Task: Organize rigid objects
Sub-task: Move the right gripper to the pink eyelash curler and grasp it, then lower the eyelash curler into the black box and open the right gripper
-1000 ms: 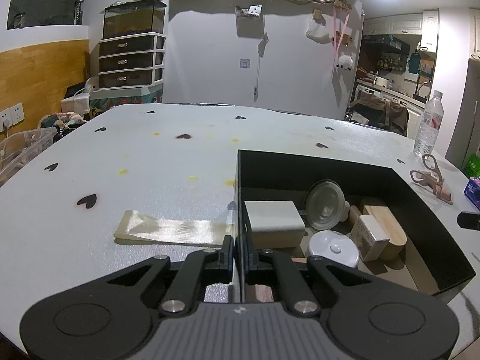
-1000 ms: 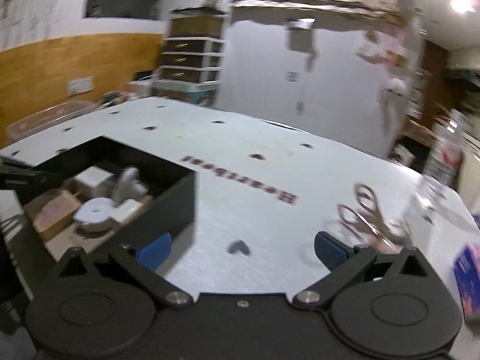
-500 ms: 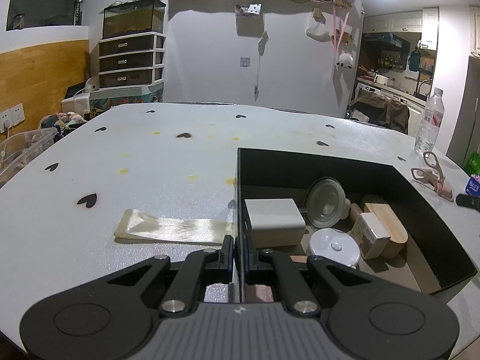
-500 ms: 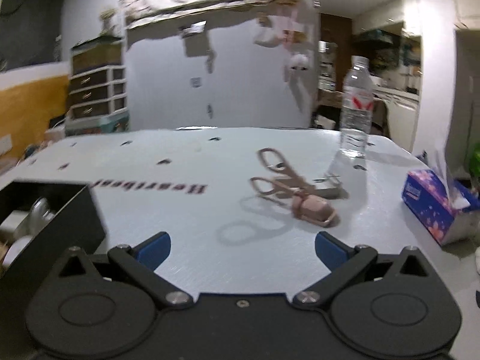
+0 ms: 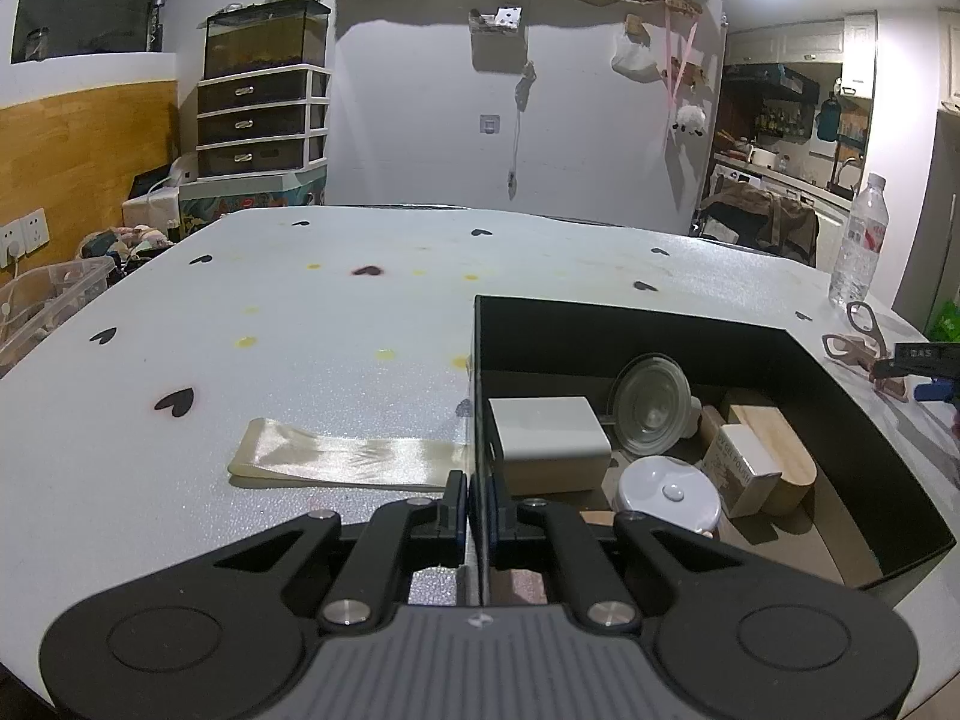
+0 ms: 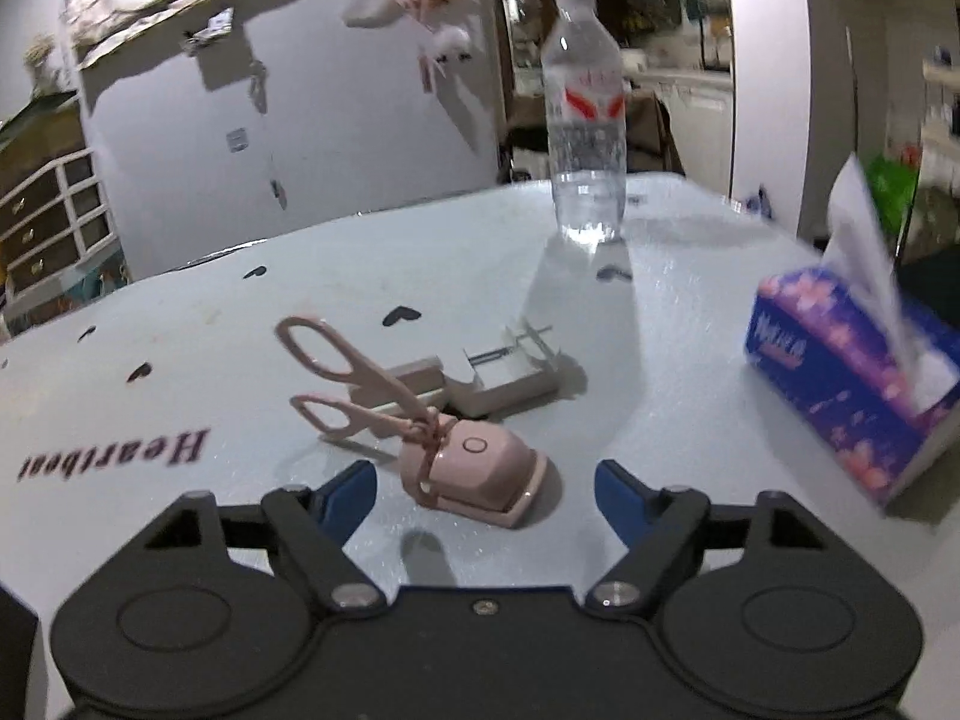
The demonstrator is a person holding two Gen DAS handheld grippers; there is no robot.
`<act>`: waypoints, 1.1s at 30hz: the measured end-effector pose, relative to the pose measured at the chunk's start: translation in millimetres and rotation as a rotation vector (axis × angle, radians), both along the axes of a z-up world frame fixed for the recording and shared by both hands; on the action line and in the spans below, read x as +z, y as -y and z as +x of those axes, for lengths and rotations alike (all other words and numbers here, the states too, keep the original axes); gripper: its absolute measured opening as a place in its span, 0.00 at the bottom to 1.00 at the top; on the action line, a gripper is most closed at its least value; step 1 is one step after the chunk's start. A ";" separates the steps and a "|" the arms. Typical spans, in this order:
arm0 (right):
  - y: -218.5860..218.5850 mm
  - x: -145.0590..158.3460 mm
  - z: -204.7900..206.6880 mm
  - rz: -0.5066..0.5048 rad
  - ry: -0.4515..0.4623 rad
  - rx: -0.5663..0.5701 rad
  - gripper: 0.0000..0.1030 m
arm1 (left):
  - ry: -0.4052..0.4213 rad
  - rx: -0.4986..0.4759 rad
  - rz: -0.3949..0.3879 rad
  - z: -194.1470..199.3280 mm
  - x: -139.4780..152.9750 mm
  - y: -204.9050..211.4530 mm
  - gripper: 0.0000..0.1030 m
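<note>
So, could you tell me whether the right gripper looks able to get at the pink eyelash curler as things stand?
Probably yes. The right gripper has the pink eyelash curler just ahead of its closing jaws, with only bare table around it and nothing between them; the tissue box sits well aside.

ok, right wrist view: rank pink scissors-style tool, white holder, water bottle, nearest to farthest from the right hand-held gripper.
1. Pink scissors-style tool, between the closing jaws of the right hand-held gripper, not yet gripped.
2. White holder, just behind the tool.
3. Water bottle, upright near the table's far edge.
</note>
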State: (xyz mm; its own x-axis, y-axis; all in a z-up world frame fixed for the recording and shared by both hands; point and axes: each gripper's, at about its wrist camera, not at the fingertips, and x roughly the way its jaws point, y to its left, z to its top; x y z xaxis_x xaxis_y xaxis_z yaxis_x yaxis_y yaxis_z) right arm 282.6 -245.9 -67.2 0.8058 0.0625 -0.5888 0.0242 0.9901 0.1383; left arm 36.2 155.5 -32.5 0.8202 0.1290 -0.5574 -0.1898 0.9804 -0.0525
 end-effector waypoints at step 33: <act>-88.8 63.3 -117.2 0.145 0.114 0.534 0.58 | 0.010 0.001 -0.001 0.4 0.2 0.9 0.06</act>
